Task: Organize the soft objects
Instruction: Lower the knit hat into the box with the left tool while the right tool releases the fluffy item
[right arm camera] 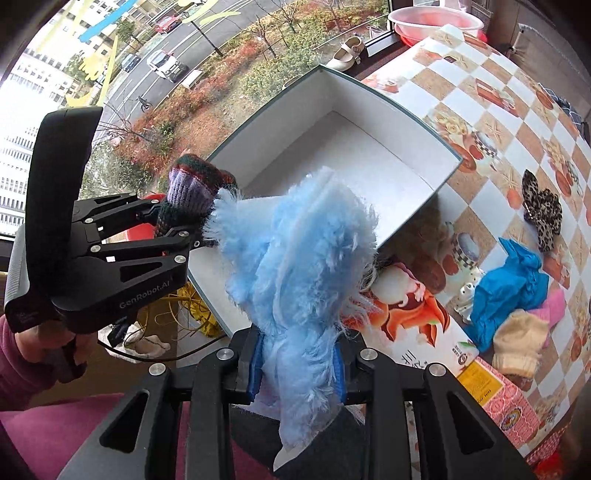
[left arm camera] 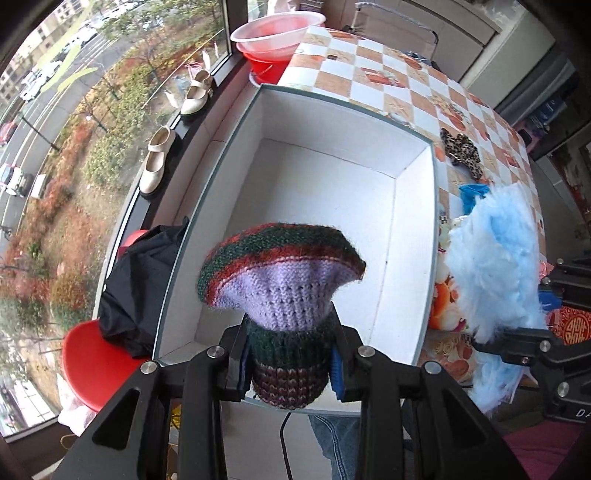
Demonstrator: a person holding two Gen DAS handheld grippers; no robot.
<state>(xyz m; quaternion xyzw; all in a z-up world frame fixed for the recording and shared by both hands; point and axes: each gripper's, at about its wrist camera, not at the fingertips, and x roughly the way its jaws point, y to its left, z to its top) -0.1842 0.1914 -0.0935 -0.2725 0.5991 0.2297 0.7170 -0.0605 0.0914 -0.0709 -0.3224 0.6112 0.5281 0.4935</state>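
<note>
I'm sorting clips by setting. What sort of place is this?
Most likely a home, upstairs by a window: a table with a checked kitchen-print cloth, shoes on the sill, washbasins stacked beside it, and a street seen far below.

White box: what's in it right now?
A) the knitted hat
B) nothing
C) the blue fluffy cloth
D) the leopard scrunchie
B: the white box shows only bare floor; the knitted hat and the blue fluffy cloth are in the fingers, and the leopard scrunchie lies on the table.

The left gripper [right arm camera: 207, 230] was matte black with silver screws and white "GenRobot.AI" lettering; the sleeve [right arm camera: 22, 354] was maroon.
</note>
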